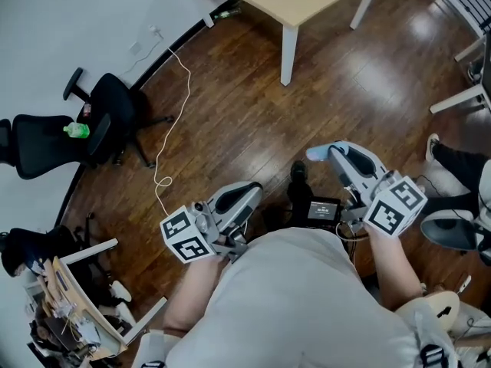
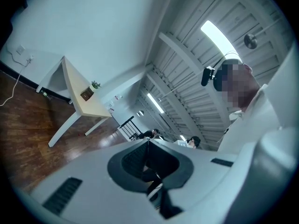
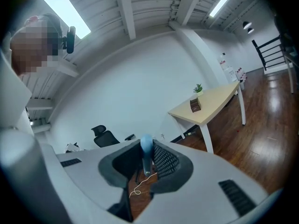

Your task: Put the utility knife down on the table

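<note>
Right hand-held gripper (image 1: 336, 154) is clenched on the light-blue utility knife (image 3: 145, 149), held above the floor (image 1: 253, 106). Left hand-held gripper (image 2: 148, 144) is closed and empty. The desk (image 1: 307, 2) stands far off. Risk: the thin grip slips in carrying and the knife drops.

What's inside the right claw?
The right claw is shut on a pale blue utility knife, held between its jaws. Only a slim blue end shows; the jaws cover the rest.

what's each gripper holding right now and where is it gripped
The right gripper pinches the light blue utility knife near its rounded end, which pokes past the jaws. The left gripper is shut on nothing.
</note>
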A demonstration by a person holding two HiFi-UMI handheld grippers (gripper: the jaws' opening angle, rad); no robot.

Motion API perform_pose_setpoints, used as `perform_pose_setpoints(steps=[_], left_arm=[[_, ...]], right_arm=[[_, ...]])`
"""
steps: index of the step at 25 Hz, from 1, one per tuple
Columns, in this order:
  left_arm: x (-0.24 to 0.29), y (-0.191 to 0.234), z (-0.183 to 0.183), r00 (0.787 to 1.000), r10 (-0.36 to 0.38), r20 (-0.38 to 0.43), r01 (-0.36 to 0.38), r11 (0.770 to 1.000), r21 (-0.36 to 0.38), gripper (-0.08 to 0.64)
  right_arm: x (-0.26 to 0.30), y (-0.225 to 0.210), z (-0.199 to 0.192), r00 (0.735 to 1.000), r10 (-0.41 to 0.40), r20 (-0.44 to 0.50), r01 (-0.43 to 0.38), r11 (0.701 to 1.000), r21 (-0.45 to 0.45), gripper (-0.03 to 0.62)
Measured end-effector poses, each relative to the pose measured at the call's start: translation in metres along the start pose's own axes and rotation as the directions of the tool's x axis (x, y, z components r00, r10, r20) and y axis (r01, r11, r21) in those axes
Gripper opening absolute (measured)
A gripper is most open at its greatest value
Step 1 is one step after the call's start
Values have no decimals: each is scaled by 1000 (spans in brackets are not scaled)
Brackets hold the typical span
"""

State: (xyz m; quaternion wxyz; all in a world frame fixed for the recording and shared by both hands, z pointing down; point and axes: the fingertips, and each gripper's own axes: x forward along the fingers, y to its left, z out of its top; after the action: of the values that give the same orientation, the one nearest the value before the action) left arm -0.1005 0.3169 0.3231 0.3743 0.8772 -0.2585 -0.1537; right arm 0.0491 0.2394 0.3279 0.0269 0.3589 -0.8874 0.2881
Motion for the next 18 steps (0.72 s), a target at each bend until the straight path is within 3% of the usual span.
perform_pose_setpoints(steps=[11, 18], left_arm=[[127, 43, 49, 1000, 13, -2, -13, 1000, 15, 2], [183, 54, 63, 1000, 18, -24, -18, 999, 31, 2]], right_arm=[[40, -106, 82, 999, 43, -16, -43, 999, -8, 71], [48, -160, 110, 999, 35, -14, -35, 999, -7, 71]])
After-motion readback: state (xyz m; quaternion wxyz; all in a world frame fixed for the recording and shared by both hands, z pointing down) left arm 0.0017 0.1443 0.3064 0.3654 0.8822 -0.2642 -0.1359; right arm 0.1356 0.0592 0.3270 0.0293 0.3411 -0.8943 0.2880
